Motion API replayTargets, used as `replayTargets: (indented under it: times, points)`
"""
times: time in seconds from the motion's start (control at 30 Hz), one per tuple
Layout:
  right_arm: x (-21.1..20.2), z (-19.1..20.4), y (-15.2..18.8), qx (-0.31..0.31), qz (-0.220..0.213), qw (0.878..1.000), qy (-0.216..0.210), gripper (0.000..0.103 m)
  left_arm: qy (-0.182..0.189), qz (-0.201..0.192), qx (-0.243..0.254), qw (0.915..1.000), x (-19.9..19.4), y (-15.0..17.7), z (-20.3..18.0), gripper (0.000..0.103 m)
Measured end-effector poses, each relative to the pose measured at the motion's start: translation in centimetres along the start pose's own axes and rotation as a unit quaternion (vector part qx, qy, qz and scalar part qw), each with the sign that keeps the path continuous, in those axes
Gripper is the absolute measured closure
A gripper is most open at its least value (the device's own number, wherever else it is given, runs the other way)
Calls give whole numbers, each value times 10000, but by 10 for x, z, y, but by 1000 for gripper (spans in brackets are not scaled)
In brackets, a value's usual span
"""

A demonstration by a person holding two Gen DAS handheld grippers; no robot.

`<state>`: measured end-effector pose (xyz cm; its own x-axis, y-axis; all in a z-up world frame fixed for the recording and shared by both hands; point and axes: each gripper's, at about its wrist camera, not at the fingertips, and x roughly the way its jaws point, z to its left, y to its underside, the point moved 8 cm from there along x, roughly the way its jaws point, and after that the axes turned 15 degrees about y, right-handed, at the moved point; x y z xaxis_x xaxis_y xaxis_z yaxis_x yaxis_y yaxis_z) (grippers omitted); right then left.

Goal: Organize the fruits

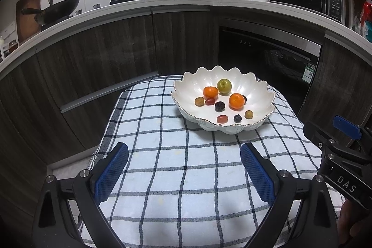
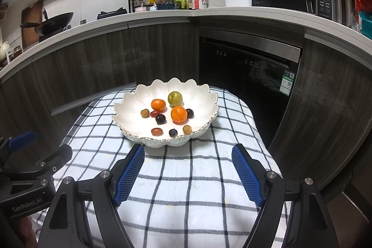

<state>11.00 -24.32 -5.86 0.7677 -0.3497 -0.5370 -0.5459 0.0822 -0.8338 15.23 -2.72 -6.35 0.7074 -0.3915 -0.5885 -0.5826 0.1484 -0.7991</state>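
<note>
My right tool [image 2: 187, 174] is spread wide and empty, and so is my left tool [image 1: 184, 174]. The fruit bowl [image 2: 130, 108] sits on the far table, nearer my right tool.

We see a dim kitchen in both fisheye views, corners vignetted black and the white countertop edge [image 1: 162, 6] bowed. Ahead of our gripper, the scalloped white ceramic bowl [image 2: 130, 108] gleams under overhead light; dark wood-grain cabinets [image 1: 97, 57] stay murky yet sharp.
</note>
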Motion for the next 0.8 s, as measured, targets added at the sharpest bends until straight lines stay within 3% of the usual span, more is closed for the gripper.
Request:
replayTargets:
  times: [0.8]
  points:
    - [0, -2, -1, 10, -6, 10000, 7, 25, -84, 26, -58, 9999, -1, -1, 5, 2]
